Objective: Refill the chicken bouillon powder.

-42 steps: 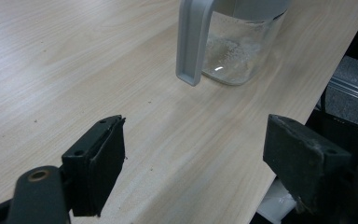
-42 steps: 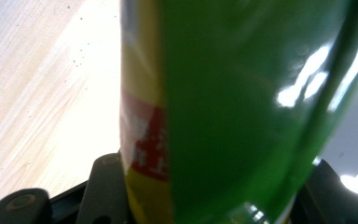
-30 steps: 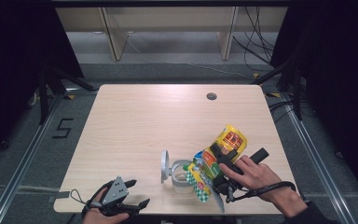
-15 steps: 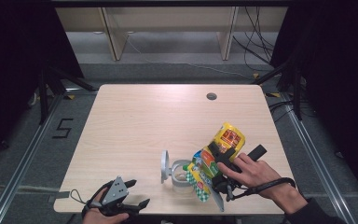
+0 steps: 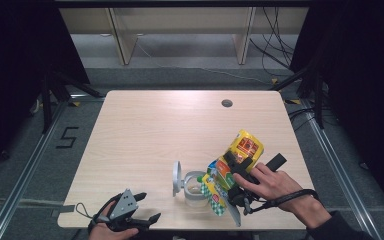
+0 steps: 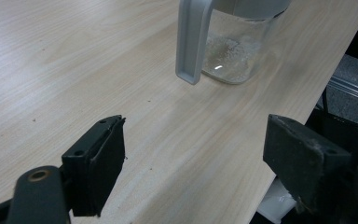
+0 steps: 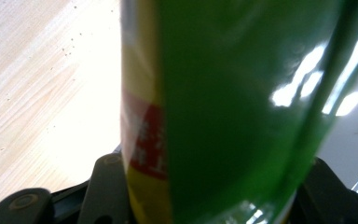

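Right gripper (image 5: pixel 235 176) clenched on snack bag (image 5: pixel 232 167); bag held tilted, lower end over mouth of glass jar (image 5: pixel 196 189). Jar stood upright on bench (image 5: pixel 155 130) near front edge, grey lid (image 5: pixel 177 178) swung open at its left side. Left gripper (image 5: pixel 145 210) rested at front edge of bench, jaws spread wide, nothing held, well apart from jar.

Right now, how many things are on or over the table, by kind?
Clear glass jar with grey flip lid: 1
Yellow-green snack bag, clamped in the right gripper: 1
Grippers, including the open left gripper: 2
Total: 4
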The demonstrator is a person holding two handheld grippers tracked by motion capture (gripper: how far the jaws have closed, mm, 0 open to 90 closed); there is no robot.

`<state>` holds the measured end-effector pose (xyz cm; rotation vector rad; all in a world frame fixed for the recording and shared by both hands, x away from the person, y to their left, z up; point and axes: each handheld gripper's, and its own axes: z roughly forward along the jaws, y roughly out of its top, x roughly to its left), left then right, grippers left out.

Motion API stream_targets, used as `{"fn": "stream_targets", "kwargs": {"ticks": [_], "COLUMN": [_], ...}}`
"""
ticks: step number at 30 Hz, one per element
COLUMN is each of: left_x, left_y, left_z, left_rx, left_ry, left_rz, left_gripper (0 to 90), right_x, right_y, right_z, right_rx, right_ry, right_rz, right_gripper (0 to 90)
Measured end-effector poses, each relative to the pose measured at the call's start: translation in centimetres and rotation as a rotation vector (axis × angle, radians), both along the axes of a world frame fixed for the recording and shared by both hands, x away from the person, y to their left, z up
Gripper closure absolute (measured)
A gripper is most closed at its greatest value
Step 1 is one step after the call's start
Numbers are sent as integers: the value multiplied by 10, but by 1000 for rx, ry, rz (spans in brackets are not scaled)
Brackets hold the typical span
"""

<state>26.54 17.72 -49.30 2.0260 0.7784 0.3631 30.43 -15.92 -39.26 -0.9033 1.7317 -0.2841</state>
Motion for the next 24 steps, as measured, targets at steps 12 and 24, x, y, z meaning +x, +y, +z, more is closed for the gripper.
{"fn": "stream_targets", "kwargs": {"ticks": [12, 24], "left_x": [1, 1], "left_y": [1, 1], "left_z": [0, 0], "left_rx": [30, 28], "left_ry": [2, 0], "left_rz": [-9, -9], "left_gripper": [202, 202], "right_x": [1, 1], "right_y": [1, 1], "right_z": [1, 2], "right_rx": [-42, -54], "right_ry": [-15, -18], "right_rz": [27, 23], "right_gripper": [532, 533]}}
